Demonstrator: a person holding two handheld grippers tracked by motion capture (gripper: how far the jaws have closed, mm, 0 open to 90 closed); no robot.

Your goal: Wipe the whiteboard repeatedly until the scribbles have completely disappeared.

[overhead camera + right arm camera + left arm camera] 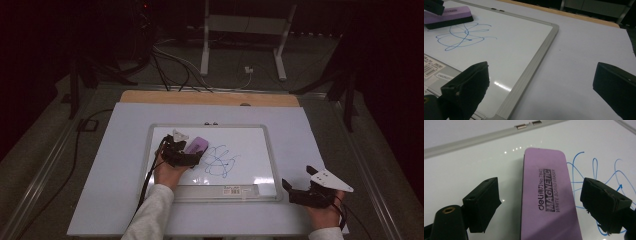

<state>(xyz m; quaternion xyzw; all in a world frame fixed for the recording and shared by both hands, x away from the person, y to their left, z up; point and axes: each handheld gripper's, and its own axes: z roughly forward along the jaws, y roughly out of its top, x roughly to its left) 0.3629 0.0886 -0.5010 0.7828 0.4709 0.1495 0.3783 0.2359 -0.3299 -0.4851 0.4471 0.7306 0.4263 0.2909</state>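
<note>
High view: you look forward and down from above your side of the table (100,200), taking in the whole whiteboard (260,150) from afar. Left gripper view: you look along the jaws, very close over the eraser (549,200) and scribble (596,170). Right gripper view: you look low across the whiteboard's corner (551,30) from just off its edge. All three share the eraser, scribble and whiteboard.

Both grippers, left gripper (192,150) and right gripper (296,183), gape (hands low).
</note>
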